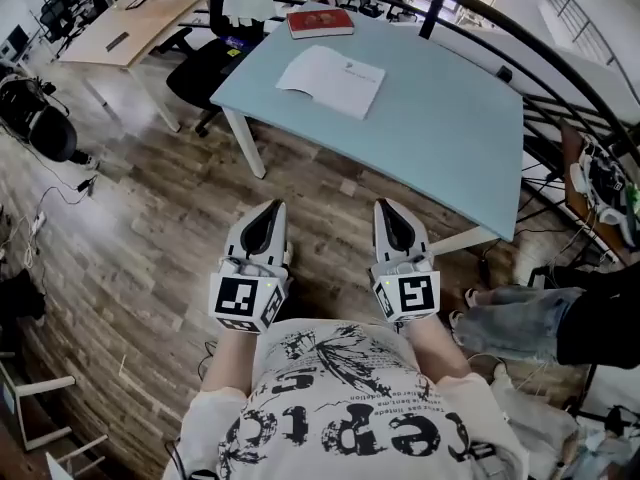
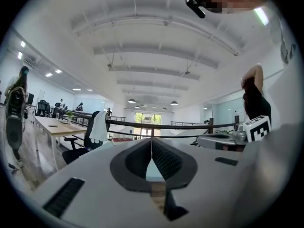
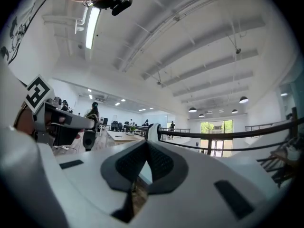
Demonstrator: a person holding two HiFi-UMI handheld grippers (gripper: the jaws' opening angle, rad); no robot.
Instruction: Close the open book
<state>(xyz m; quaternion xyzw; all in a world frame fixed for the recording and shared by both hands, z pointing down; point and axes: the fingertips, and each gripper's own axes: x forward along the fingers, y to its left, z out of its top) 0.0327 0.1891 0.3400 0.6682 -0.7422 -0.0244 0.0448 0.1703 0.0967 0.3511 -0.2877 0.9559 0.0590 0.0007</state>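
Observation:
The open book point(image 1: 332, 78) lies with its white pages up on the far part of the light blue table point(image 1: 450, 138). Both grippers hang side by side over the wooden floor, short of the table's near edge and well apart from the book. In the head view my left gripper point(image 1: 274, 208) has its jaws together with nothing between them, and its own view shows the left gripper's tips point(image 2: 151, 141) meeting. My right gripper point(image 1: 386, 208) is likewise shut and empty, and its tips point(image 3: 146, 143) touch in the right gripper view.
A red closed book point(image 1: 320, 21) lies at the table's far edge. A black office chair point(image 1: 205, 68) with a white garment stands at the table's left, beside a wooden desk point(image 1: 140, 18). A black railing point(image 1: 560, 78) runs behind. A person's leg point(image 1: 520, 318) is at right.

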